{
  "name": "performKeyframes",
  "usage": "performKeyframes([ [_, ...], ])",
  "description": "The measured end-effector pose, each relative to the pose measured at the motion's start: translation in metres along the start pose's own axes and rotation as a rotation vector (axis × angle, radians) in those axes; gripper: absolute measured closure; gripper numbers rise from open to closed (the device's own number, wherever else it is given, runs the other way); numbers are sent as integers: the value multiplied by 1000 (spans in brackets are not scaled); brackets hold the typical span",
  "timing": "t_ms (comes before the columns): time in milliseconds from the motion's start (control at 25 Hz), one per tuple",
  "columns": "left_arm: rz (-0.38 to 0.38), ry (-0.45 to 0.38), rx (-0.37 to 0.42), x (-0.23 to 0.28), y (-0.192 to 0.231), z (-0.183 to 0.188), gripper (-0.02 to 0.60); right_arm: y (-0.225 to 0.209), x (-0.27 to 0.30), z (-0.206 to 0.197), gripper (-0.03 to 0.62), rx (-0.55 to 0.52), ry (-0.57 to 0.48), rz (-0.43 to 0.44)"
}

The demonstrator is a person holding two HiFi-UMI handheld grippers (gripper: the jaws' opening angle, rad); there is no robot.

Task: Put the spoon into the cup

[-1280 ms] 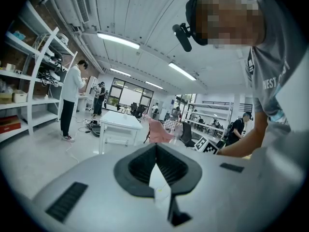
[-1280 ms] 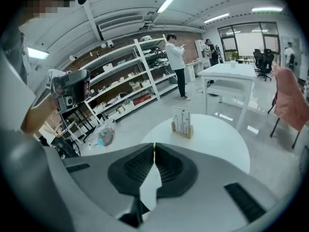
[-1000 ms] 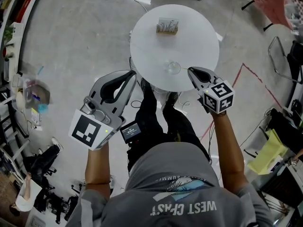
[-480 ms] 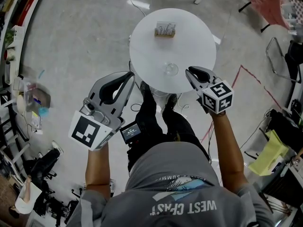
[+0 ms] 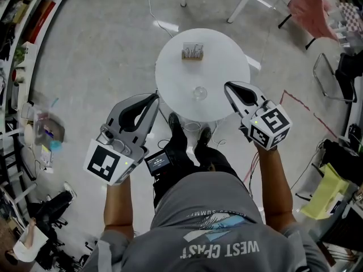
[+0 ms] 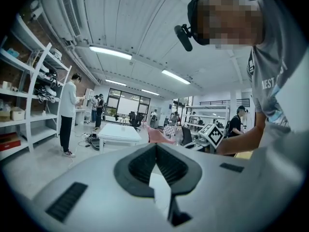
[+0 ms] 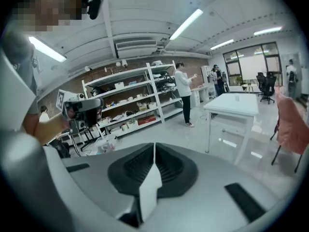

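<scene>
Near the top centre of the head view, a round white table carries a clear glass cup by its lower edge. Well apart from the cup, toward the table's upper edge, stands a small wooden holder of thin pale utensils, too small to single out the spoon. The grey left gripper and grey right gripper flank the table's lower rim, both clenched on nothing.

Open-plan lab or workshop. Bare polished concrete floor. Metal shelving loaded with boxes, centre left of the right gripper view. Ceiling strip lights, white tables, office chairs by big windows, upper right.
</scene>
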State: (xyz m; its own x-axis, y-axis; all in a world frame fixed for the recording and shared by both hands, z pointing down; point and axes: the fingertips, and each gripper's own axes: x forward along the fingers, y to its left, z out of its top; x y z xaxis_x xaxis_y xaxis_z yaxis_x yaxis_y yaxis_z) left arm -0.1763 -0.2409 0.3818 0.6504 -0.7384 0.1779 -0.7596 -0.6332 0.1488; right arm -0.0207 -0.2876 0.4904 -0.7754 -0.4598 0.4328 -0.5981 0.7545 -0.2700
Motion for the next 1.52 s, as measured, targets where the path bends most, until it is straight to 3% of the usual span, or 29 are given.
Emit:
performKeyframes([
  [240, 10, -42, 40, -9, -18, 30, 577, 35, -41, 68, 591, -148, -130, 34],
  [560, 30, -91, 107, -17, -34, 59, 577, 68, -93, 127, 592, -275, -258, 62],
  [960, 37, -142, 194, -28, -63, 90, 577, 97, -153, 162, 592, -397, -373, 45],
  [1240, 41, -166, 236, -34, -84, 99, 577, 112, -189, 182, 592, -413, -497, 31],
  [1520, 37, -175, 254, -34, -91, 100, 577, 110, -202, 177, 592, -425, -510, 12],
])
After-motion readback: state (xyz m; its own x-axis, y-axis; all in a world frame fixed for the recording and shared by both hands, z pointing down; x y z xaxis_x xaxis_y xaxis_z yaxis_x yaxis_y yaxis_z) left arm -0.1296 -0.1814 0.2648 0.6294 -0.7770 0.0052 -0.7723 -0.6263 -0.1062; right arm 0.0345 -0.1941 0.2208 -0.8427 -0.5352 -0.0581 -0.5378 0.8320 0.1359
